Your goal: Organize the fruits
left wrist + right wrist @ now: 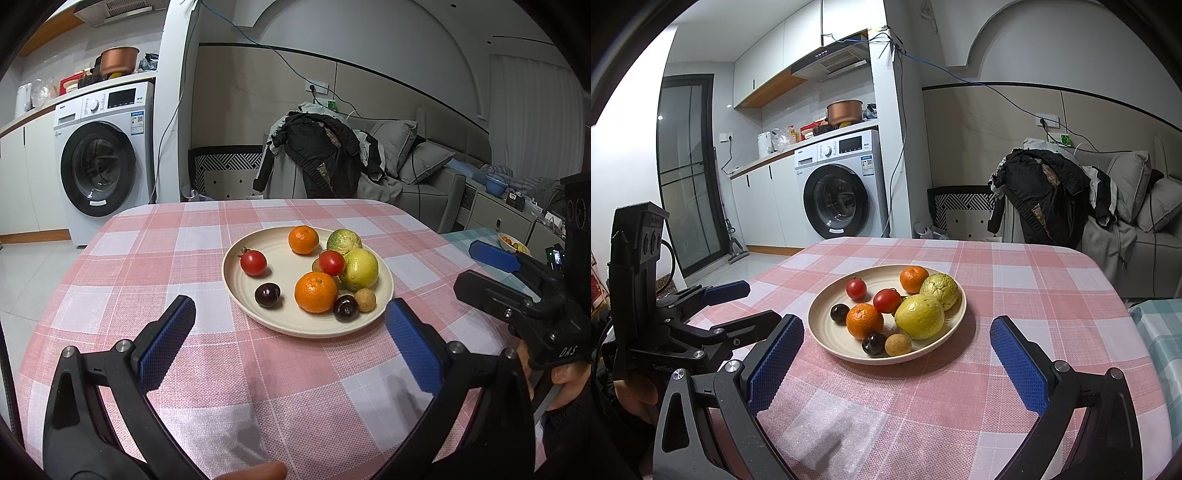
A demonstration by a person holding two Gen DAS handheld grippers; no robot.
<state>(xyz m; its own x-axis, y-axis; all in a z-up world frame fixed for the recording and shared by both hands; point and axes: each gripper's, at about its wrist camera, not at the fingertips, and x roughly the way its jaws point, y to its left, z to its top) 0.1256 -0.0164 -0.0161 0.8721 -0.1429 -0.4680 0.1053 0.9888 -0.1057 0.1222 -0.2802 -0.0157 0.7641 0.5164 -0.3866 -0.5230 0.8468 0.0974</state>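
1. A round cream plate [236,284] sits near the middle of a table covered with a pink-and-white checked tablecloth [147,258]; all the fruit lies on it
2. On the plate: two mandarins, one at the far side [303,240] and a larger-looking one nearer the camera [316,291]; two red tomatoes, one alone at the left [253,262] and one in the middle [331,262] touching the yellow-green lemon-like fruit [360,268]
3. Behind that yellow fruit lies a rough green fruit [343,242], just beside the far mandarin
4. Two dark cherries rest at the near side, one left of the near mandarin [267,294] and one right of it [346,308]; a small tan longan-like fruit [365,300] touches the second cherry
5. The left gripper [291,332] hangs over the cloth just short of the plate's near rim, blue pads spread wide, holding nothing
6. The right gripper [897,347] is likewise spread wide and empty, its pads flanking the plate's near edge in its own view
7. In the left wrist view the right gripper appears at the right edge, held by a hand [565,376]
8. Behind the table stand a washing machine [107,162] and a chair draped with a dark jacket [317,155]
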